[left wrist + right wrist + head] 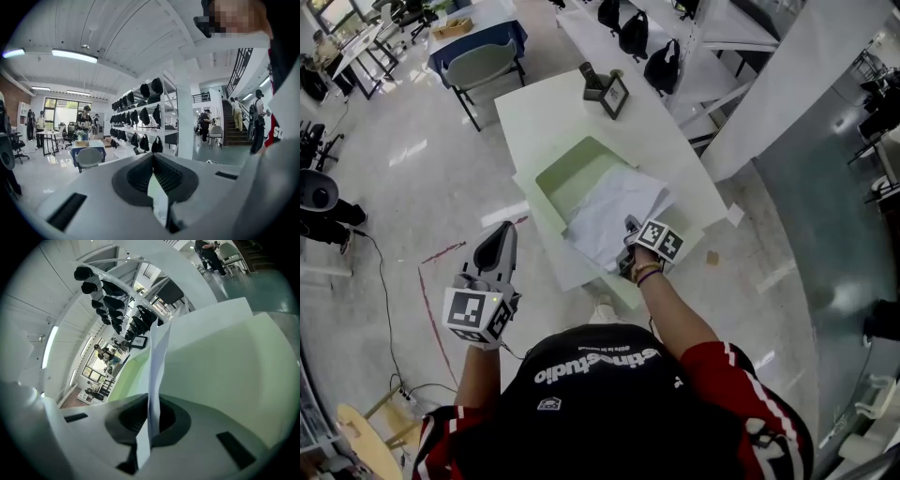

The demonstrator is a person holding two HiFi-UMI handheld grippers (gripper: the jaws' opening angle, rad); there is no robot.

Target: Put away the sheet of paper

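Item 1, table (534, 112): pale, long, running away from me. There is open floor along its left edge; white shelving (722, 37) crowds its far right side.

Item 2, green tray (551, 183): open-topped, at the table's near end, with its walls standing up around a bare floor.

Item 3, sheet of paper (614, 216): white, slightly rumpled, draped over the tray's near right corner, partly inside and partly over the rim.

Item 4, right gripper (630, 234): at the sheet's near edge, jaws clamped on it. The right gripper view shows what the head view cannot: the sheet of paper (157, 371) seen edge-on, rising straight from between the pinched pads of the right gripper (150, 420).

Item 5, left gripper (502, 239): held off the table's left side over the floor, well apart from the sheet. In its own view the left gripper (153, 157) has its jaw tips together with nothing between them, and it faces racks of black bags (140, 117).

Item 6, framed marker card (614, 94): upright at the table's far end.
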